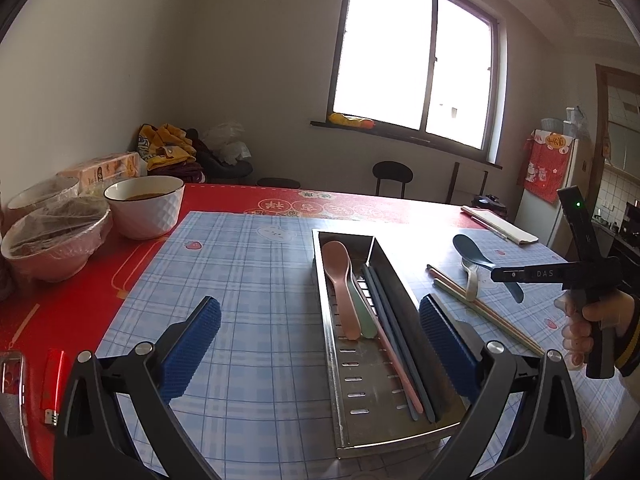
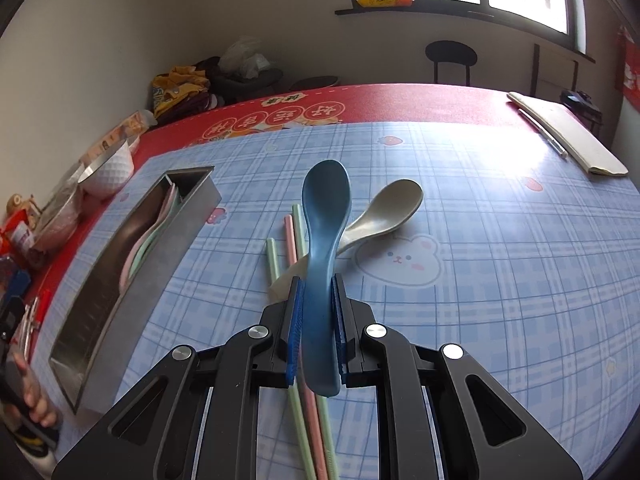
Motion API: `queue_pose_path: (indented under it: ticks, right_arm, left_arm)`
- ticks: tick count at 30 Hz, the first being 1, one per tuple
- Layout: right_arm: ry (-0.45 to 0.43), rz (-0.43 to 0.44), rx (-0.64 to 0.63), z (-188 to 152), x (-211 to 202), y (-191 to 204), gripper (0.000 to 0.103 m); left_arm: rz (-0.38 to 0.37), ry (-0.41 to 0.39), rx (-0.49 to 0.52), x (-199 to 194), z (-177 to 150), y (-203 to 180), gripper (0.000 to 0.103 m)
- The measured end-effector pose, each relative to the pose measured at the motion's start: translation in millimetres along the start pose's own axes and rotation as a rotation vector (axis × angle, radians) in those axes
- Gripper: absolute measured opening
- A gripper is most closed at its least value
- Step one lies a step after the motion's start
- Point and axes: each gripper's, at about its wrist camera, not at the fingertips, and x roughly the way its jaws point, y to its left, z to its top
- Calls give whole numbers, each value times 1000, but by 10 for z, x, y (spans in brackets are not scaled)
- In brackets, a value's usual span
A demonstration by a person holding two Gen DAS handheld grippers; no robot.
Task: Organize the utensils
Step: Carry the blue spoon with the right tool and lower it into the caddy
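The right gripper (image 2: 316,300) is clamped on the handle of a blue spoon (image 2: 324,216) at the frame's centre, bowl pointing up-frame, above a beige spoon (image 2: 384,212) and loose chopsticks (image 2: 294,236) on the checked mat (image 2: 500,280). The left gripper (image 1: 320,320) stands wide apart, empty, over the metal tray (image 1: 352,400) at lower centre, which holds a pink spoon (image 1: 340,280).

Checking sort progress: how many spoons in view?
4. Pink spoon and green spoon in the metal tray; blue spoon in the right gripper; beige spoon on the mat.
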Motion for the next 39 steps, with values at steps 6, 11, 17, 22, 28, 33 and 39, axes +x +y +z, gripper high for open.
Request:
queue_pose_path:
  ticks: [6,11,17,22,28,33,39]
  right_arm:
    - [31,81,90,227,26,438,14]
    - [85,142,117,327,277,914,14]
    - [160,179,122,308,530,1266,14]
    - [195,170,119,290,654,1413,14]
    - [204,122,121,351,789,1471,14]
    - [228,123,118,334,874,1561,15]
    - [255,177,121,300,918,1626,16]
  left_arm:
    - [11,-2,-59,1,11,123,97]
    - [16,-5,-79,-1,14,166,97]
    - [27,-20,-158,-29,32,338,97]
    - [23,-8,-185,-9,39,398,97]
    - [29,-22,-186,-37,44,395,97]
    - [25,-15,-200,-27,44,419,97]
    - [23,-5,-203,-12,41,416,97]
